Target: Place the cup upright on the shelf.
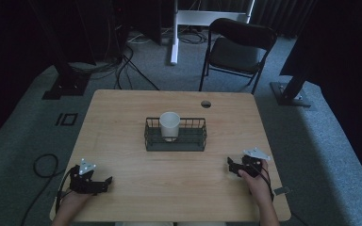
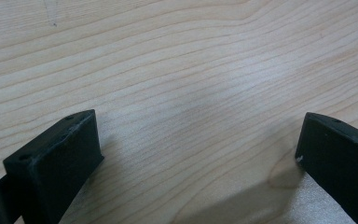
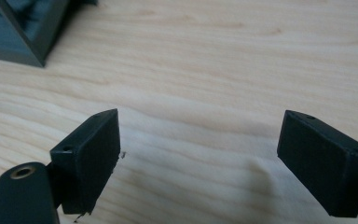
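A white cup (image 1: 169, 125) stands upright inside a dark wire basket (image 1: 198, 139) at the middle of the wooden table (image 1: 122, 122). My left gripper (image 1: 104, 181) rests low over the table's near left part, held by a hand, jaws pointing right. In the left gripper view the left gripper (image 2: 198, 144) is open over bare wood. My right gripper (image 1: 230, 165) sits at the near right, well apart from the basket. The right gripper (image 3: 198, 149) is open with nothing between its jaws, and a corner of the basket (image 3: 23, 28) shows at the upper left of its view.
A black folding chair (image 1: 235, 47) stands beyond the far edge. A round cable hole (image 1: 206, 104) lies near the table's far edge. Dark stands (image 1: 63, 70) and cables (image 1: 122, 66) lie on the grey carpet. A small object (image 1: 281, 190) lies at the near right corner.
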The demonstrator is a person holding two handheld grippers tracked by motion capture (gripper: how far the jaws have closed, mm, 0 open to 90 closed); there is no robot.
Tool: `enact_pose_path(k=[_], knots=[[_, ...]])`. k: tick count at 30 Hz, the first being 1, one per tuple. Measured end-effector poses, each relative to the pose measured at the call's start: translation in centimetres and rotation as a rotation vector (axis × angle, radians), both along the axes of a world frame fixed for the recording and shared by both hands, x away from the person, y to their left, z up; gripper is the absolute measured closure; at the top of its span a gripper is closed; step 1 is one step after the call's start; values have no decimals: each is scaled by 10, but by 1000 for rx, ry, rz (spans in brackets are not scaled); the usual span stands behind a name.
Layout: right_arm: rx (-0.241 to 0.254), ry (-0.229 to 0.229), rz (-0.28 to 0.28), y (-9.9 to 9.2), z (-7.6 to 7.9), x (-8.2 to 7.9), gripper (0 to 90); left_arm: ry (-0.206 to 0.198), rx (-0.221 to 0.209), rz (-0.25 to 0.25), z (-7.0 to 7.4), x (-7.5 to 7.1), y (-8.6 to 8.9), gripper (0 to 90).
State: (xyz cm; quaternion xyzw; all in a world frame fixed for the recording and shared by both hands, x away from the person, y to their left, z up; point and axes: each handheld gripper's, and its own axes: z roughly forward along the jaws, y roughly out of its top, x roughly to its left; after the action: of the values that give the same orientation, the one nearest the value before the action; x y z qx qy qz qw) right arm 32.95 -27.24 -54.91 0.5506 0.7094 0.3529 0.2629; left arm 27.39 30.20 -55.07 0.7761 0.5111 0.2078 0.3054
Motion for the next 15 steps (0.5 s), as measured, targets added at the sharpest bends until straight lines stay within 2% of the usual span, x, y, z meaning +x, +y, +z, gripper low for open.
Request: enact_pose_path(k=[2, 8, 15], knots=[[-16, 7, -6, -1, 0, -1, 129, 0, 0, 0, 0, 0, 0, 1], [-48, 81, -42, -3, -3, -1, 127, 0, 0, 0, 0, 0, 0, 1], [-30, 95, -67, -5, -3, -3, 127, 0, 0, 0, 0, 0, 0, 2]])
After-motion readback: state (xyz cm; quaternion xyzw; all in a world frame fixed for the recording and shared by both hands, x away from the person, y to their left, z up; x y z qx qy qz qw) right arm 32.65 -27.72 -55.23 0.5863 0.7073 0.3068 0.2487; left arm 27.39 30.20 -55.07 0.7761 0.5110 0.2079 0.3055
